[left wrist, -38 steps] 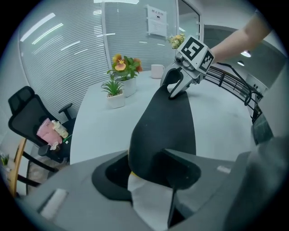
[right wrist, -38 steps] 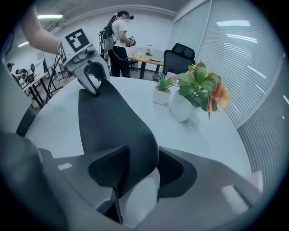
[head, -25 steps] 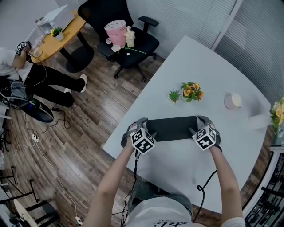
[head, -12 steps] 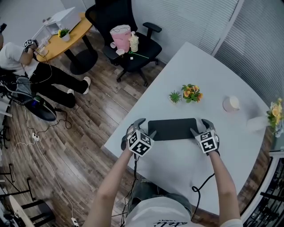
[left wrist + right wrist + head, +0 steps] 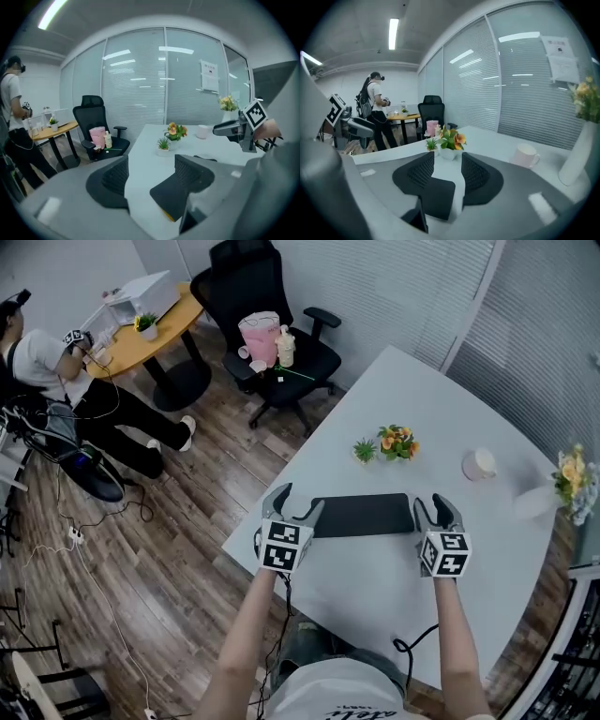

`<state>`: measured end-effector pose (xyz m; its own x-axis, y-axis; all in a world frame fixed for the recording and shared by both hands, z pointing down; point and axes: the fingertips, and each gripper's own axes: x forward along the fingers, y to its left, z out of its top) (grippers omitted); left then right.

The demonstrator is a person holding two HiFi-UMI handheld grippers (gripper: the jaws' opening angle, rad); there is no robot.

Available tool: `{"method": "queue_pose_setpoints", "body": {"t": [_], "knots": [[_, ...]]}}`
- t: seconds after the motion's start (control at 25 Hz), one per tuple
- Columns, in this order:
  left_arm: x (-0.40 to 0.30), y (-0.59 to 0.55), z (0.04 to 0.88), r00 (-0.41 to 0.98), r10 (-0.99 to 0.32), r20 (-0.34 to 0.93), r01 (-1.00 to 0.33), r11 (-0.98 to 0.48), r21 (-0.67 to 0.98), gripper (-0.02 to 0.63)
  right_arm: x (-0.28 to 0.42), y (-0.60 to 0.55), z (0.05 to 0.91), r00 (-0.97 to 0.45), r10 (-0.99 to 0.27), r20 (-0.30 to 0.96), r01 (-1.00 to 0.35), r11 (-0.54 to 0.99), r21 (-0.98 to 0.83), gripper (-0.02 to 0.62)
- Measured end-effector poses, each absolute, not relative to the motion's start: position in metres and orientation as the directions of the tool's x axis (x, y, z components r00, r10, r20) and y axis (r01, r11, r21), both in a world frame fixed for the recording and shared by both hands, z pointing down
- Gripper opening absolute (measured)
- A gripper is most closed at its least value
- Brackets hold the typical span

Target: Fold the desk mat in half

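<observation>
The dark desk mat (image 5: 364,515) lies flat on the white table (image 5: 375,587) as a narrow strip, apparently folded. My left gripper (image 5: 292,504) hovers over its left end, jaws apart and empty; in the left gripper view (image 5: 150,171) a mat corner (image 5: 171,194) shows below the pads. Above the mat's right end, my right gripper (image 5: 436,512) has just been closing its jaws, though they still stand apart with nothing gripped. In the right gripper view (image 5: 447,166) the mat (image 5: 436,197) lies underneath.
Beyond the mat stand a small green plant (image 5: 365,450), a pot of orange flowers (image 5: 397,441) and a mug (image 5: 478,463). A vase of flowers (image 5: 570,486) sits at the table's right edge. An office chair (image 5: 272,334) and a person (image 5: 56,362) are off to the left.
Both grippers have lifted off the two ends of the mat and rolled, moving slightly apart. The mat stays lying on the table.
</observation>
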<state>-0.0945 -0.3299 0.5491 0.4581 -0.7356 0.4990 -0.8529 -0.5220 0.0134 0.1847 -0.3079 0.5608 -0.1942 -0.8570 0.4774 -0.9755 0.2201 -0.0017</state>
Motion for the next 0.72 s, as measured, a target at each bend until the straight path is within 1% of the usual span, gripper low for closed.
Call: {"method": "queue_pose_setpoints", "body": {"t": [0.04, 0.2, 0.36, 0.56, 0.64, 0.72], "knots": [[-0.094, -0.329, 0.541, 0.458, -0.747, 0.481, -0.858, -0.513, 0.022, 0.308, 0.186, -0.306, 0.553, -0.184, -0.871, 0.456, -0.978, 0.207, 0.0, 0.198], [-0.09, -0.323, 0.509, 0.443, -0.802, 0.402, -0.879, -0.476, 0.018, 0.299, 0.181, -0.296, 0.519, -0.166, -0.911, 0.377, -0.98, 0.196, 0.042, 0.158], [-0.09, -0.314, 0.474, 0.42, -0.85, 0.317, -0.895, -0.446, -0.01, 0.288, 0.173, -0.285, 0.476, -0.147, -0.953, 0.264, -0.981, 0.175, 0.084, 0.092], [-0.09, -0.302, 0.438, 0.407, -0.888, 0.214, -0.906, -0.422, -0.026, 0.24, 0.165, -0.272, 0.431, -0.133, -0.979, 0.155, -0.977, 0.156, 0.147, 0.061], [-0.09, -0.296, 0.424, 0.407, -0.894, 0.186, -0.908, -0.419, -0.028, 0.223, 0.159, -0.267, 0.418, -0.129, -0.984, 0.127, -0.976, 0.148, 0.159, 0.043], [-0.091, -0.291, 0.411, 0.399, -0.903, 0.157, -0.911, -0.41, -0.042, 0.203, 0.155, -0.263, 0.409, -0.128, -0.986, 0.109, -0.976, 0.145, 0.163, 0.041]]}}
